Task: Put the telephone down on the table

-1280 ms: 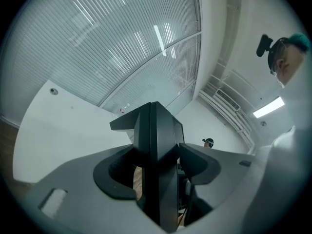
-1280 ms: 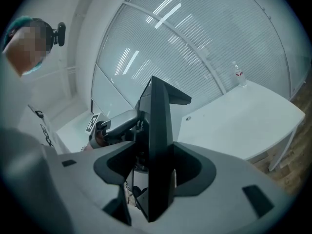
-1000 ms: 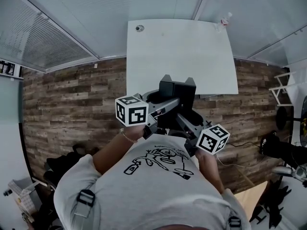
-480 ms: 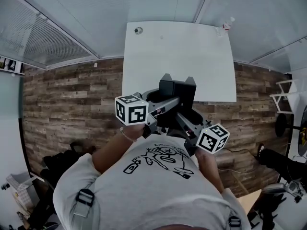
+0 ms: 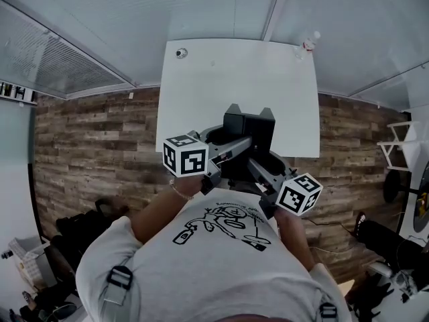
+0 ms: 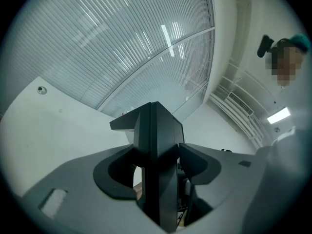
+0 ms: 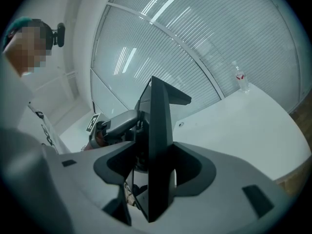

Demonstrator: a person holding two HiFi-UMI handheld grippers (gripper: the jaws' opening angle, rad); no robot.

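The telephone (image 5: 248, 127) is a black, blocky set held in the air between both grippers, just in front of my chest. My left gripper (image 5: 226, 145) grips it from the left, my right gripper (image 5: 260, 168) from the right. In the left gripper view the telephone (image 6: 158, 145) stands edge-on, filling the gap between the jaws of the left gripper (image 6: 157, 179). The right gripper (image 7: 153, 177) clamps the telephone (image 7: 158, 126) the same way. The white table (image 5: 234, 79) lies ahead, with its near edge just past the telephone.
A clear bottle (image 5: 308, 42) stands at the table's far right corner and a small round object (image 5: 181, 53) at its far left. Glass walls with blinds enclose the table. Dark bags (image 5: 87, 227) lie on the wooden floor at the left, and a white rack (image 5: 402, 139) stands at the right.
The table has come nearer and larger in the head view. Both grippers still hold the telephone in the same pose before my chest.
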